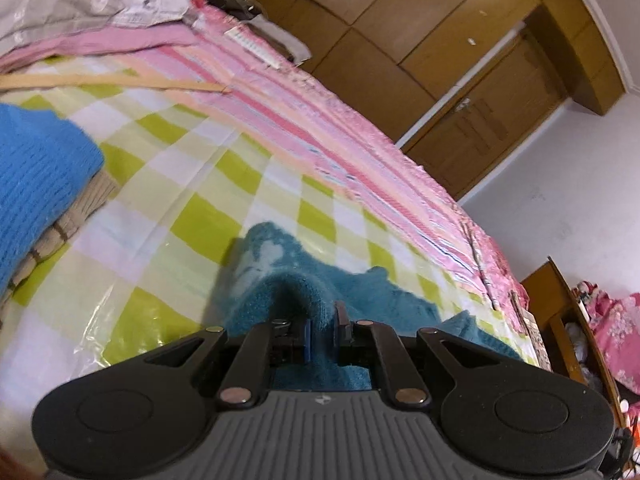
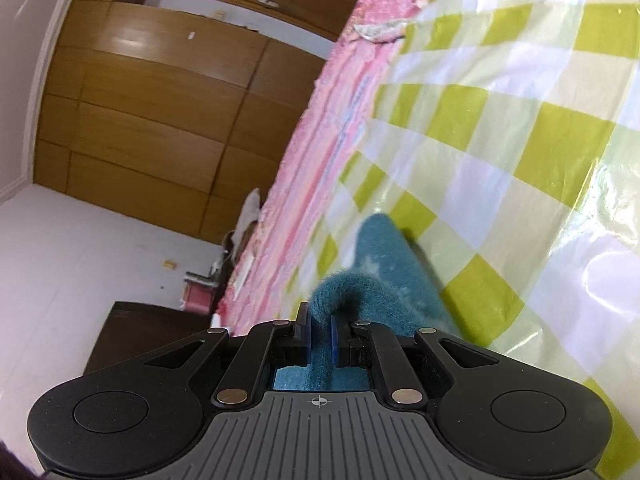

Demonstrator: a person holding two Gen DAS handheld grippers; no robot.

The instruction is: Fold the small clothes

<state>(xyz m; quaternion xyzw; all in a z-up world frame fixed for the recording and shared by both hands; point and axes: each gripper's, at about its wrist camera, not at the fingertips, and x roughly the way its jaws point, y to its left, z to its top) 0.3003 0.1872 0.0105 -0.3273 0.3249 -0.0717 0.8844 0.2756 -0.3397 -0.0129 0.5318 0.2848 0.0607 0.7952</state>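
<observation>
A small teal fleece garment [image 1: 280,280] with pale heart prints lies on a green-and-white checked plastic sheet [image 1: 180,168] over the bed. My left gripper [image 1: 323,330] is shut on a raised fold of the teal cloth, which runs forward from between its blue pads. In the right wrist view the same teal garment [image 2: 384,256] trails away over the checked sheet [image 2: 520,140], and my right gripper [image 2: 320,332] is shut on a bunched edge of it. The cloth hangs lifted between the two grippers.
A folded bright blue knit [image 1: 36,176] rests on a beige striped garment [image 1: 72,216] at the left. A pink striped bedspread [image 1: 340,132] borders the sheet. Wooden wardrobes [image 1: 420,20] and a white wall stand beyond. A dark bedside cabinet [image 2: 140,332] sits by the bed.
</observation>
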